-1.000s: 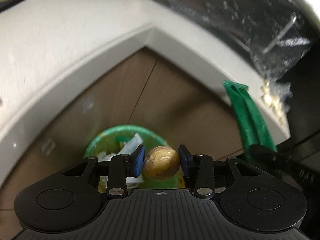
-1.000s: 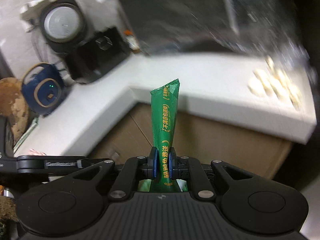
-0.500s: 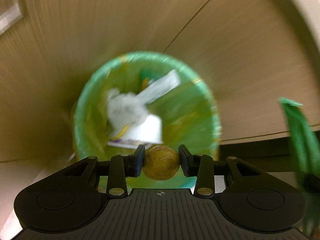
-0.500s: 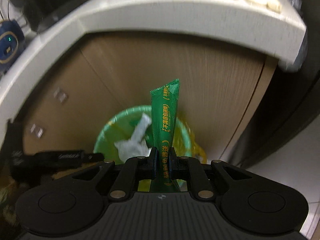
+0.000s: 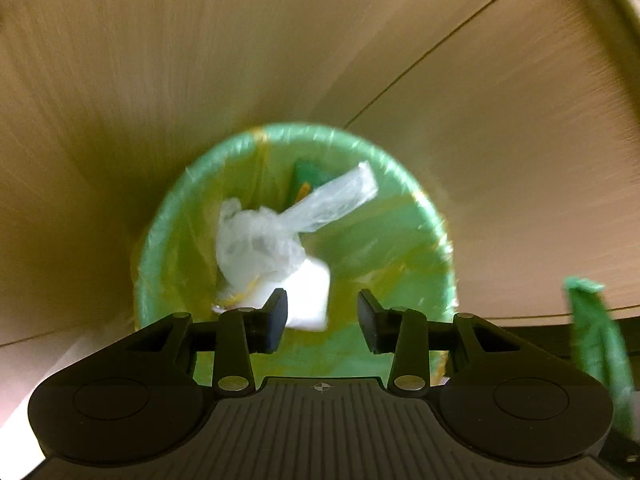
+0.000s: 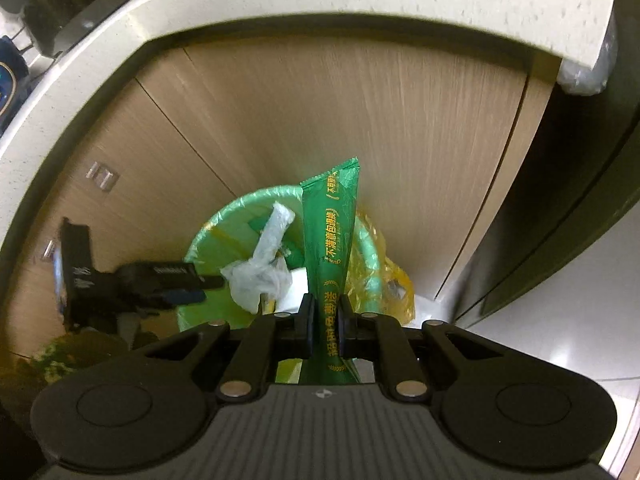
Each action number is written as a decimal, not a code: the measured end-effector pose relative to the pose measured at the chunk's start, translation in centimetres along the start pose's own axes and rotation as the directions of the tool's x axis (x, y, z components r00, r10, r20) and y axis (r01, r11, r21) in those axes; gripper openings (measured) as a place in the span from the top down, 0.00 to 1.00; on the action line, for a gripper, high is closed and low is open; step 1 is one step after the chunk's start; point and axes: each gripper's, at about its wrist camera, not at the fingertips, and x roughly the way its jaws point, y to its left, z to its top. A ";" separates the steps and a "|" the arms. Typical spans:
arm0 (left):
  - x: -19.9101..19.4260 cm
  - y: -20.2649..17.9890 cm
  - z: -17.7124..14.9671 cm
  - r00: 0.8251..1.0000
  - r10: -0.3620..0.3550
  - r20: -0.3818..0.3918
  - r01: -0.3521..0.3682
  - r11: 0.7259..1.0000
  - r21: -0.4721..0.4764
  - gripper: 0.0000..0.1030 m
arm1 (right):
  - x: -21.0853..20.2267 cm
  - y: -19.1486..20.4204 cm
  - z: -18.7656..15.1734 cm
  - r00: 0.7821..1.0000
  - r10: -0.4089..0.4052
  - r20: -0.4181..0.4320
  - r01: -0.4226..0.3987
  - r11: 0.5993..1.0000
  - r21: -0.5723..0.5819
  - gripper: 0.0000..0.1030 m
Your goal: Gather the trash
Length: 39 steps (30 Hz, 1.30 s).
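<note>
Brown cabinet doors (image 6: 360, 128) fill the background of both views, with the pale stone edge of the bench (image 6: 280, 4) arching over them in the right wrist view. On the floor against the doors, below that bench edge, stands a round bin (image 5: 168, 240) lined with a green bag; a yellow bag (image 6: 394, 280) bulges out at its right side.

The left hand-held gripper (image 5: 322, 320) hangs over the near rim of the bin with its jaws standing wide and nothing between them. In the right wrist view it shows as a dark, blurred shape reaching in from the left at the bin's rim.

The right hand-held gripper (image 6: 325, 330) is clamped narrowly on a long green packet (image 6: 330, 240) printed with yellow characters. The packet stands upright between the pads, its sealed top end above the bin's far rim in this view. In the left wrist view the same packet appears blurred at the right edge.

Inside the bin lies a knotted clear plastic bag (image 5: 272, 240), its loose tail pointing toward the far right. A white scrap (image 5: 308, 300) sits just beside it, nearer the gripper.
</note>
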 end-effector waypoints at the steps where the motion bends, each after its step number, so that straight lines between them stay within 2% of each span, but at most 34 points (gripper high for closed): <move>1: -0.9 -0.2 -0.2 1.000 -0.004 0.013 0.004 1.000 0.004 0.59 | 0.3 0.1 -0.1 1.000 0.004 -0.011 -0.004 1.000 0.003 0.90; 5: -6.3 -1.8 -1.6 0.998 -0.050 0.044 0.047 0.997 0.067 0.59 | 2.2 1.1 -0.4 0.996 0.037 -0.076 -0.037 0.999 0.002 0.90; 8: -11.5 -3.1 -2.4 0.995 -0.069 0.071 0.056 0.984 0.169 0.59 | 3.9 2.3 -0.1 0.987 0.096 -0.130 -0.094 0.995 0.021 0.90; 10: -13.8 -4.1 -2.5 0.995 -0.051 0.084 0.031 0.973 0.229 0.59 | 5.4 3.4 0.5 0.979 0.132 -0.156 -0.128 0.991 0.039 0.90; 12: -15.7 -4.7 -2.3 0.997 0.000 0.082 -0.023 0.959 0.283 0.59 | 7.1 4.1 1.2 0.968 0.165 -0.191 -0.151 0.985 0.085 0.90; 14: -16.8 -5.0 -1.8 0.995 0.052 0.083 -0.076 0.945 0.319 0.59 | 9.0 4.6 2.0 0.956 0.195 -0.221 -0.164 0.975 0.152 0.90; 16: -17.7 -5.1 -1.1 0.994 0.063 0.087 -0.089 0.940 0.330 0.59 | 10.5 5.0 2.9 0.949 0.212 -0.235 -0.162 0.963 0.216 0.90; 19: -18.4 -5.0 -0.1 0.997 0.035 0.073 -0.058 0.939 0.338 0.59 | 12.2 5.2 4.4 0.948 0.219 -0.232 -0.142 0.940 0.309 0.85; 21: -18.1 -4.9 0.6 0.998 0.012 0.059 -0.032 0.934 0.357 0.59 | 12.8 5.3 5.2 0.949 0.215 -0.232 -0.128 0.932 0.339 0.69; 23: -17.7 -5.1 1.4 0.999 -0.022 0.046 0.004 0.931 0.366 0.59 | 13.0 5.2 5.6 0.949 0.215 -0.233 -0.123 0.927 0.355 0.60; 24: -17.6 -5.3 1.9 0.998 -0.041 0.041 0.023 0.930 0.368 0.59 | 12.8 5.0 5.9 0.950 0.216 -0.227 -0.123 0.923 0.364 0.58; 29: -17.8 -6.3 3.6 0.986 -0.148 0.073 0.112 0.926 0.361 0.59 | 9.7 4.1 6.0 0.970 0.171 -0.172 -0.088 0.909 0.408 0.58; 33: -20.6 -7.8 3.4 0.967 -0.191 0.168 0.118 0.922 0.370 0.59 | 4.6 4.5 6.6 0.990 0.120 -0.072 -0.084 0.923 0.376 0.58; 36: -22.7 -8.7 2.7 0.950 -0.165 0.266 0.053 0.923 0.380 0.59 | 0.6 5.1 7.4 0.989 0.147 0.024 -0.147 0.941 0.305 0.57; 38: -23.8 -9.5 2.2 0.923 -0.101 0.371 -0.042 0.933 0.357 0.59 | -2.8 6.2 7.7 0.984 0.150 0.098 -0.169 0.962 0.217 0.57; 39: -24.6 -9.9 1.8 0.907 -0.044 0.419 -0.096 0.947 0.308 0.59 | -4.4 6.6 7.9 0.979 0.159 0.130 -0.180 0.968 0.173 0.57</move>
